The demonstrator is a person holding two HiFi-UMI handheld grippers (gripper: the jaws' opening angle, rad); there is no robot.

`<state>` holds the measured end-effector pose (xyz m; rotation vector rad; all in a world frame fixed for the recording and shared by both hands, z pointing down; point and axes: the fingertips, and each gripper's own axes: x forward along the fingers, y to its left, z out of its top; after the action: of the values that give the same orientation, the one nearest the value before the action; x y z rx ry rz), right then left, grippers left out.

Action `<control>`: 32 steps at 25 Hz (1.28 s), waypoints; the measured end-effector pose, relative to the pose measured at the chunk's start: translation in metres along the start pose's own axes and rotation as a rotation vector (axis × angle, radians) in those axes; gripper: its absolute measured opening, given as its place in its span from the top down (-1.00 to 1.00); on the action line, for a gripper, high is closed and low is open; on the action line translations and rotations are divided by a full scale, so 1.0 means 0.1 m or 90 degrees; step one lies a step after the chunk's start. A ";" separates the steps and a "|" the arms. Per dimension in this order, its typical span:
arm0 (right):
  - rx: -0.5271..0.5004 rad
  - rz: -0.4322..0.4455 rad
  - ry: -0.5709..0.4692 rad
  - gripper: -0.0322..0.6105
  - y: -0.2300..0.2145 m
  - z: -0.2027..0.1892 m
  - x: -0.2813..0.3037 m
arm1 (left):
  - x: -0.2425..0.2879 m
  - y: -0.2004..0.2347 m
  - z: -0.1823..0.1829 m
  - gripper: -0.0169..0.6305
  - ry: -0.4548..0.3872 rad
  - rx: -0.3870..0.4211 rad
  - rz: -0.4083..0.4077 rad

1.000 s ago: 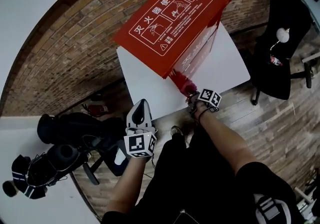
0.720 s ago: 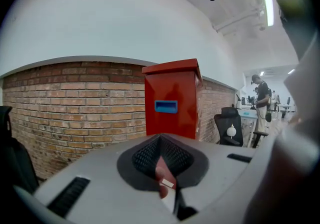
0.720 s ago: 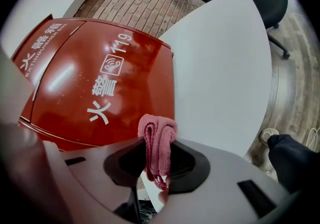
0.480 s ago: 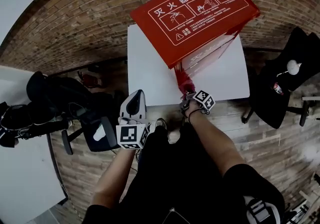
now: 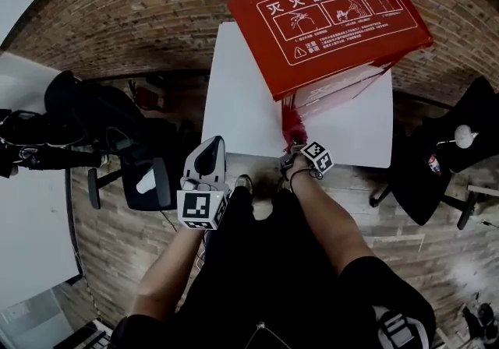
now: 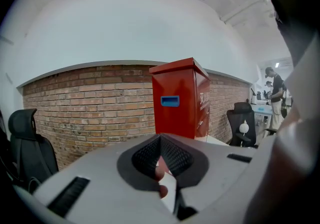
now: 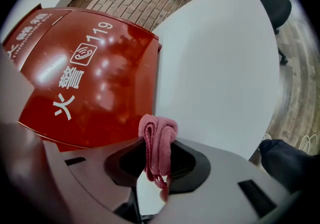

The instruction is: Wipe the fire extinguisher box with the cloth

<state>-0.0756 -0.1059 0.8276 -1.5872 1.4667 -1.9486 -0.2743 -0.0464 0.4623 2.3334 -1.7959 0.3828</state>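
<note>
Holds the right gripper [image 5: 291,150] at the near edge of the white table [image 5: 242,98], jaws clamped on a folded pink cloth [image 5: 294,131]. Looks along that gripper [image 7: 157,157] at the cloth [image 7: 158,135] bunched between the pads, its looped top standing above them and a frayed end hanging below. Brings the cloth up to the lower near corner of the red fire extinguisher box [image 5: 335,16]; seems to touch the red wall there, though neither view settles it.

Keeps the left gripper [image 5: 213,149] lower and off the table, above the brick floor beside a dark trouser leg, well apart from the box. Shows in its own view the left gripper [image 6: 161,154] with its ribbed black pads brought together at the tips and nothing held between them.

Stands the box upright on the table's far half, close to a brick wall [image 6: 90,103]. Carries white characters and three pictograms on the box's top face. Shows in the right gripper view a glossy side of the box [image 7: 85,78] printed with "119" and white characters, with bare table [image 7: 220,68] beside it. Faces, in the left gripper view, a narrow side of the box [image 6: 180,100] with a blue handle recess [image 6: 170,100]. Leaves a black office chair [image 5: 444,160] to the right of the table.
</note>
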 end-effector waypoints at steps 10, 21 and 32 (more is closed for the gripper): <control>-0.004 0.011 0.030 0.57 -0.05 0.02 0.05 | -0.11 -0.02 -0.16 0.86 0.018 -0.011 0.041; 0.003 0.011 0.026 0.57 -0.11 0.46 0.04 | -0.01 -0.19 -0.21 0.86 0.020 -0.026 0.045; 0.027 0.004 0.013 0.57 -0.13 0.78 0.02 | 0.09 -0.26 -0.20 0.86 0.024 -0.021 0.038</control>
<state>-0.0061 -0.1429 0.8322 -1.5476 1.4267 -1.9852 -0.2488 -0.0418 0.4842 2.2395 -1.8440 0.3999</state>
